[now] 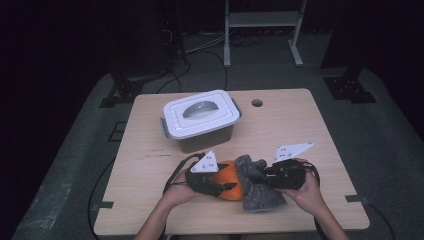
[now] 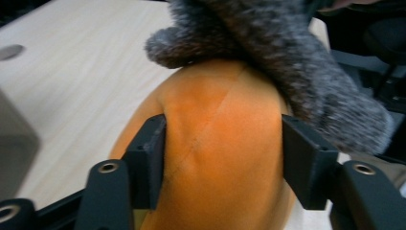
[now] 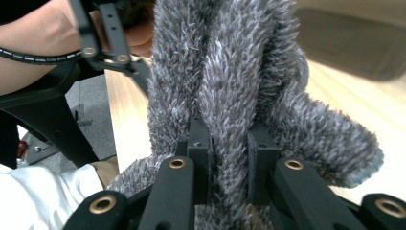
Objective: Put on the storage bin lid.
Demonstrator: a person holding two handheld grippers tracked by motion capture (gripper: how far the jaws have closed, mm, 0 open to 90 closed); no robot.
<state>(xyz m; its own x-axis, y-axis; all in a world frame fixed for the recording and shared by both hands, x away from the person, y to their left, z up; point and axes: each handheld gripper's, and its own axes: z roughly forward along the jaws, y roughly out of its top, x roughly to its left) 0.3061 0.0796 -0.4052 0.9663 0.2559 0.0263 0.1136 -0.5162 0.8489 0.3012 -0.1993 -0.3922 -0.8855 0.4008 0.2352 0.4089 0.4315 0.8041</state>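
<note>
Wood table [image 1: 300, 130]: lidded bin [image 1: 200, 120] closed; left hand-held gripper [image 2: 222, 143] clamps orange plush [image 2: 215, 158], right [image 3: 229, 143] pinches grey fur [image 3: 225, 72].

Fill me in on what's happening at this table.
A person works at a light wooden table with a two-jaw gripper in each hand. The left gripper is clamped on a round orange soft object, pressing into its sides. The right gripper pinches a fold of a fuzzy grey fabric piece that drapes over the orange object. Both are near the table's front edge. Farther back stands a closed white-lidded plastic storage box, untouched.
</note>
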